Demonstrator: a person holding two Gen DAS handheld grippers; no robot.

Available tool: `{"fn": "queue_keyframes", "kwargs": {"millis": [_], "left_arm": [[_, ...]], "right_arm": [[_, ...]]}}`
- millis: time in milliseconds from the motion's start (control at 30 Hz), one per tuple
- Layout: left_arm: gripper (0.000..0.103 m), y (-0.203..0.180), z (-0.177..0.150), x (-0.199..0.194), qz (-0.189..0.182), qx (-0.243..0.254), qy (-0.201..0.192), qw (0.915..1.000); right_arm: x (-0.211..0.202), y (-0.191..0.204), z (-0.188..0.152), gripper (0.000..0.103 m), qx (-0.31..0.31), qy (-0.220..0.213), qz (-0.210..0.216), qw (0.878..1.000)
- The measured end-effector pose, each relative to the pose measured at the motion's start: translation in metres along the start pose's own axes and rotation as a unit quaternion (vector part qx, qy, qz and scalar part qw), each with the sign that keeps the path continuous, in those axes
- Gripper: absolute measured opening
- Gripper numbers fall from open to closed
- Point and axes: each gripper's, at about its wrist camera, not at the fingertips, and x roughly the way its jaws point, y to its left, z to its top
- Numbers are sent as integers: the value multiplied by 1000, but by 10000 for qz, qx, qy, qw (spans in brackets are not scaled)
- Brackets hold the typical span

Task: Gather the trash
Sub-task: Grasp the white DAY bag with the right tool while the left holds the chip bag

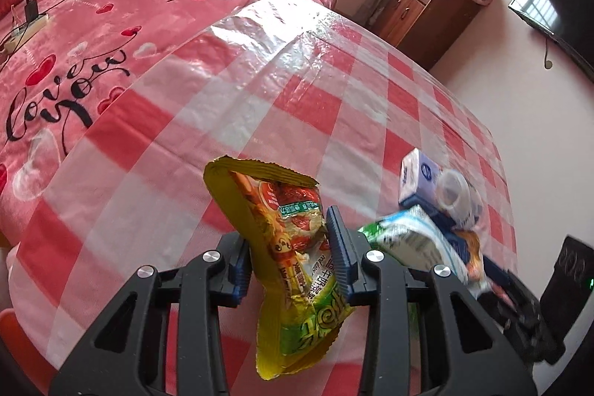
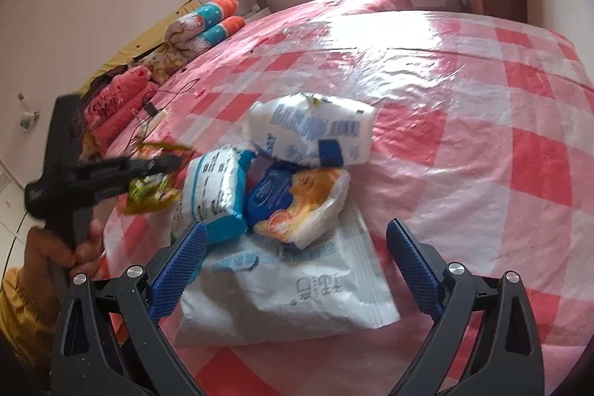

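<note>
My left gripper point(image 1: 293, 258) is shut on a yellow-green snack wrapper point(image 1: 286, 247) and holds it above the red-checked plastic sheet point(image 1: 297, 69) on the bed. In the right wrist view the left gripper point(image 2: 174, 160) sits at the left with the wrapper point(image 2: 152, 195) hanging from it. My right gripper point(image 2: 297, 262) is open and empty, just above a pile of trash: a flat white bag point(image 2: 293, 295), a blue-and-orange wipes pack point(image 2: 297, 206), a white-and-teal pack point(image 2: 215, 195) and a white tissue pack point(image 2: 312, 132). The pile also shows in the left wrist view point(image 1: 434, 210).
A pink "love you" bedspread point(image 1: 111, 36) lies beyond the sheet with a power strip and cables point(image 1: 26, 25). Folded quilts point(image 2: 204, 25) are stacked at the headboard. A wooden cabinet point(image 1: 419, 10) and a wall TV point(image 1: 549, 6) stand past the bed.
</note>
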Motion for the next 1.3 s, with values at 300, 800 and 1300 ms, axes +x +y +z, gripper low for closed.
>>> {"fn": "queue_keyframes", "kwargs": {"millis": [300, 800, 1300], "left_arm": [[38, 9, -17, -8, -214, -15, 56, 9998], [38, 11, -30, -13, -472, 55, 137, 9988], [38, 9, -27, -8, -490, 60, 88, 9987]], "right_arm": [[9, 0, 21, 95, -53, -109, -178, 9998], [59, 17, 60, 94, -1876, 499, -1090, 9749], [77, 16, 66, 66, -2422, 830, -530, 9652]]}}
